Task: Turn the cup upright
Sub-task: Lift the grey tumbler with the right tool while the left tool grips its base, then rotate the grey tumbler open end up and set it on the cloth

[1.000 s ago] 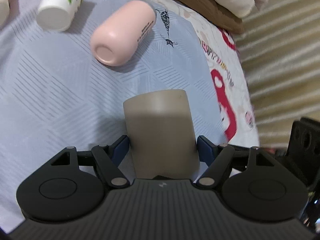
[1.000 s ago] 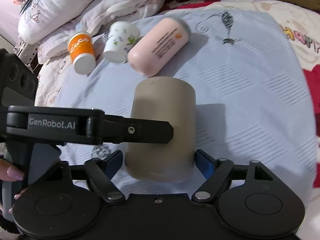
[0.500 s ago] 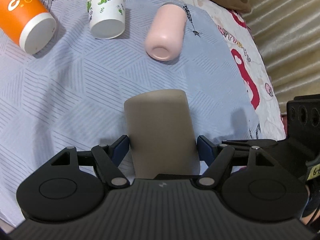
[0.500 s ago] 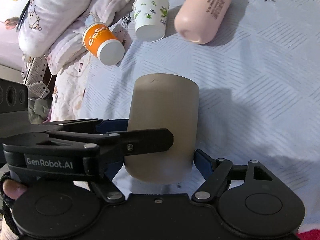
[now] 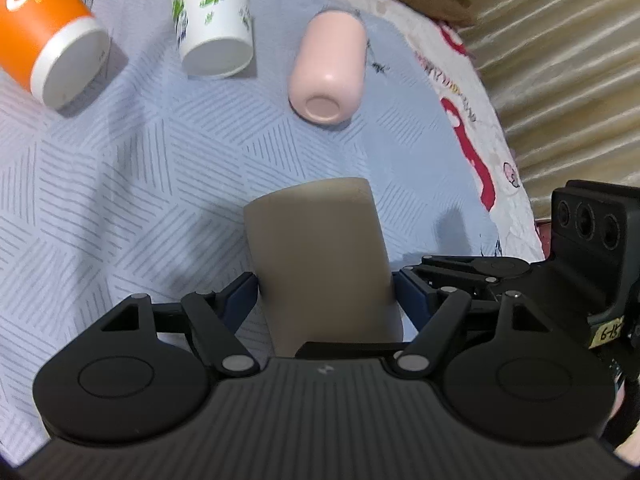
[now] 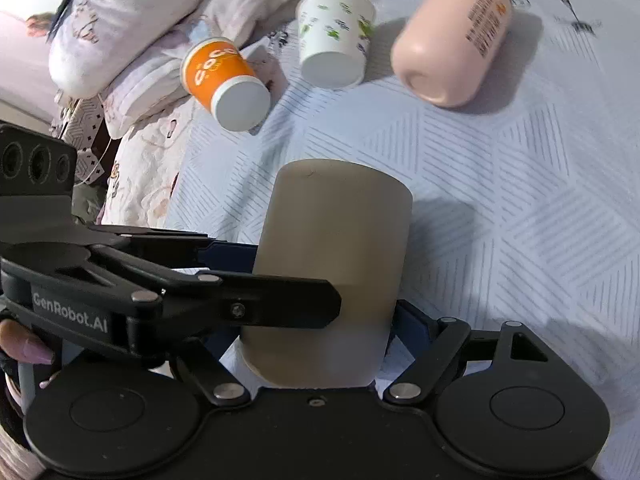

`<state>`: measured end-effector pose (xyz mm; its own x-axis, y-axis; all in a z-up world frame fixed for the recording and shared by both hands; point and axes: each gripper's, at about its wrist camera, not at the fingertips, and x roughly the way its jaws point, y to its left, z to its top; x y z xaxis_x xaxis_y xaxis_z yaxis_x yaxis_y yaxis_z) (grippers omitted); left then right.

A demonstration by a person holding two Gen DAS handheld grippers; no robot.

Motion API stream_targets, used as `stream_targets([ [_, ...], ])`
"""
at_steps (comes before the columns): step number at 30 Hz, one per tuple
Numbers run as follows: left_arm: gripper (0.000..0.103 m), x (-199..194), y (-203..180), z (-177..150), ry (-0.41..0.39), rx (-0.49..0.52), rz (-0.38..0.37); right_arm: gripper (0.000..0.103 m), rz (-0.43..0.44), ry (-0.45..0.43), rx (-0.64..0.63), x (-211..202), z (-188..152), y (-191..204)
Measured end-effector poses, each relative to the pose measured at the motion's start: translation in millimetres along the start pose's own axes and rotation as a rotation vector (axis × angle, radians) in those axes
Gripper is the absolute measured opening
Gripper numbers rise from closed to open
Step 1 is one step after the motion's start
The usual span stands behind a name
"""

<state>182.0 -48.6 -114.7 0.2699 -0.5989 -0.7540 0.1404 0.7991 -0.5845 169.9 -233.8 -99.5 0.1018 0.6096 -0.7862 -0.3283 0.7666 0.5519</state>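
Note:
A matte taupe cup (image 5: 320, 256) fills the middle of both wrist views, lifted above the blue-grey bedspread (image 5: 140, 168), its closed base pointing away from the cameras. My left gripper (image 5: 325, 292) is shut on the cup's sides near its hidden lower end. My right gripper (image 6: 320, 328) is also shut on the same cup (image 6: 332, 264) from another side. The left gripper's black finger crosses in front of the cup in the right wrist view. The cup's mouth is hidden behind the gripper bodies.
Further off on the bedspread lie an orange paper cup (image 6: 224, 76), a white paper cup with green print (image 6: 334, 44) and a pink tumbler (image 6: 452, 36), all on their sides. Pillows (image 6: 132, 12) lie at the far left. A ribbed beige curtain (image 5: 560, 60) hangs at the right.
Both grippers, holding the taupe cup together, have swung and tilted with it. The cups lying on the bed have shifted across both views and look closer.

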Motion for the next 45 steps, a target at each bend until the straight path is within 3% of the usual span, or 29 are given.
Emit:
stream_targets([
  [11,0.074,-30.5,-6.1,-22.8,-0.181,0.176,0.044,0.085,-0.188,-0.149,-0.25,6.3,-18.7,54.9],
  [17,0.074,-40.7,-18.8,-24.1,-0.314,0.324,0.16,0.085,-0.304,-0.336,-0.447,18.3,-25.3,77.9],
  [23,0.074,-28.8,-20.7,-21.0,-0.401,0.385,0.181,0.085,-0.445,-0.475,-0.64,34.3,-28.3,74.7],
  [28,0.074,-22.0,-26.7,-17.3,-0.469,0.413,0.18,0.085,-0.471,-0.558,-0.677,29.8,-23.4,62.9],
  [32,0.074,-11.6,-32.3,-17.8,-0.492,0.457,0.218,0.085,-0.515,-0.578,-0.709,34.4,-17.8,58.9],
  [41,0.073,-2.7,-24.6,-20.6,-0.479,0.464,0.187,0.085,-0.519,-0.537,-0.725,40.2,-9.7,49.0],
  [45,0.078,-1.0,-26.2,-22.2,-0.431,0.47,0.135,0.085,-0.522,-0.506,-0.706,37.0,-9.8,45.3],
])
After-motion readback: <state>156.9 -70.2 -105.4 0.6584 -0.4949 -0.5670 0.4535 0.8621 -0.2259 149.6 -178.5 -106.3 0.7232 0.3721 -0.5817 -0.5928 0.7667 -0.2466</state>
